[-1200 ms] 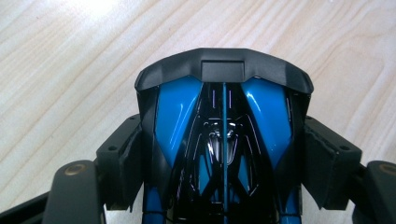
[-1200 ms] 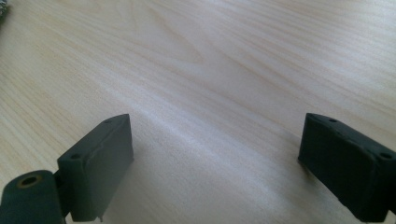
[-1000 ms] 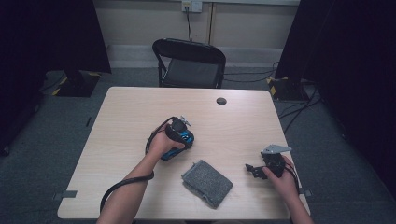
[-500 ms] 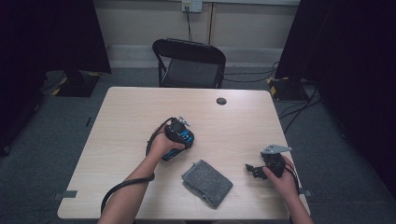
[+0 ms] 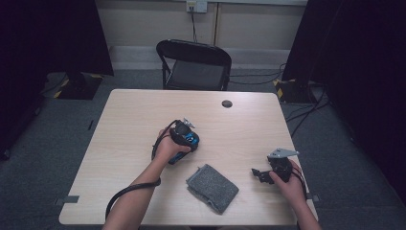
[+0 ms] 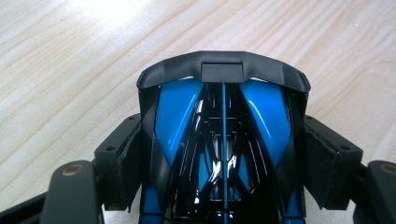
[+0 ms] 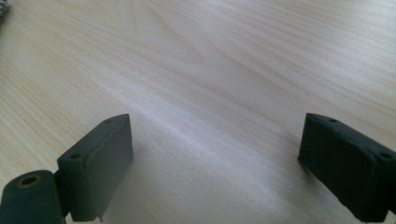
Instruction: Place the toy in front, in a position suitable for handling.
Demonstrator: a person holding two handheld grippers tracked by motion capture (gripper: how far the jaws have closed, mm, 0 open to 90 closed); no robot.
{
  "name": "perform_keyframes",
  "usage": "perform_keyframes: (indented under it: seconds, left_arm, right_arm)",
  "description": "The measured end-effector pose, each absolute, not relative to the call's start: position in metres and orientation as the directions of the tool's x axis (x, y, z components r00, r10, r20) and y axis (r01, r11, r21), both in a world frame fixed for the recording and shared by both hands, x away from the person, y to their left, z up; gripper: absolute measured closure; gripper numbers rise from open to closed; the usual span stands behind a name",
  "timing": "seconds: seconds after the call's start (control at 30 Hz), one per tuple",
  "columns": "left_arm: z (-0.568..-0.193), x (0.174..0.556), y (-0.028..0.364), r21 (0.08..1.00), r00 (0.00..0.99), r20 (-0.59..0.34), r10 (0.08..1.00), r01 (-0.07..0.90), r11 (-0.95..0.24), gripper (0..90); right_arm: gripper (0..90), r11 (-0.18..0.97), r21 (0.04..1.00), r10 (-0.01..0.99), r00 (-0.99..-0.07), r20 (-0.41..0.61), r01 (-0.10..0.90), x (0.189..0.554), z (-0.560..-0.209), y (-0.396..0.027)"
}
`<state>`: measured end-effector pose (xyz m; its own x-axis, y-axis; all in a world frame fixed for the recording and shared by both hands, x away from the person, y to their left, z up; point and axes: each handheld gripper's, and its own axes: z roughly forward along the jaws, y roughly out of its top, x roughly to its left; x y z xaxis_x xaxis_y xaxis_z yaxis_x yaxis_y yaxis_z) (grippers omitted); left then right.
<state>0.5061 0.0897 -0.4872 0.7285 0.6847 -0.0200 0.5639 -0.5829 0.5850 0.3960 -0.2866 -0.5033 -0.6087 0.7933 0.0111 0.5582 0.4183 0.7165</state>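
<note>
A glossy blue and black object (image 6: 177, 116), shaped like a toy car, sits between the jaws of my left gripper (image 6: 224, 158), and both pads press on its sides. From above, the left gripper (image 5: 186, 134) rests near the middle of the wooden table (image 5: 129, 124) with the blue of the object (image 5: 193, 141) showing at its tip. My right gripper (image 5: 258, 173) lies low at the table's right front. In its own view the right gripper (image 7: 215, 163) stands open over bare wood. A folded grey cloth (image 5: 212, 188) lies between the two hands, near the front edge.
A small black round disc (image 5: 227, 103) sits at the table's far edge. A black folding chair (image 5: 194, 64) stands behind the table. Cables run on the floor at the right. A corner of the grey cloth (image 7: 2, 7) shows ahead of the right jaws.
</note>
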Motion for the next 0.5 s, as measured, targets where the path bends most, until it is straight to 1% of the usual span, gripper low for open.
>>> perform_keyframes:
  seconds: [0.13, 0.33, 0.4, 0.5]
  left_arm:
    - [-0.4868, 0.5071, 0.09, 0.583, 0.722, -0.031, 0.691, 0.575, -0.574, 24.7]
    - [-0.4858, 0.5071, 0.0907, 0.575, 0.713, -0.023, 0.7, 0.582, -0.574, 21.6]
    - [-0.4847, 0.5071, 0.092, 0.568, 0.722, -0.025, 0.691, 0.58, -0.585, 22.4]
    - [-0.4843, 0.5071, 0.0945, 0.571, 0.716, -0.05, 0.697, 0.593, -0.568, 22.1]
  right_arm:
    - [9.3, 0.418, 0.716, 0.794, -0.608, 0.011, 0.558, 0.396, -0.5033, -0.2866]
    - [9.3, 0.418, 0.716, 0.793, -0.609, 0.011, 0.558, 0.396, -0.5033, -0.2866]
    - [9.3, 0.418, 0.716, 0.793, -0.609, 0.011, 0.558, 0.396, -0.5033, -0.2866]
    - [9.3, 0.419, 0.717, 0.793, -0.609, 0.01, 0.558, 0.396, -0.5033, -0.2867]
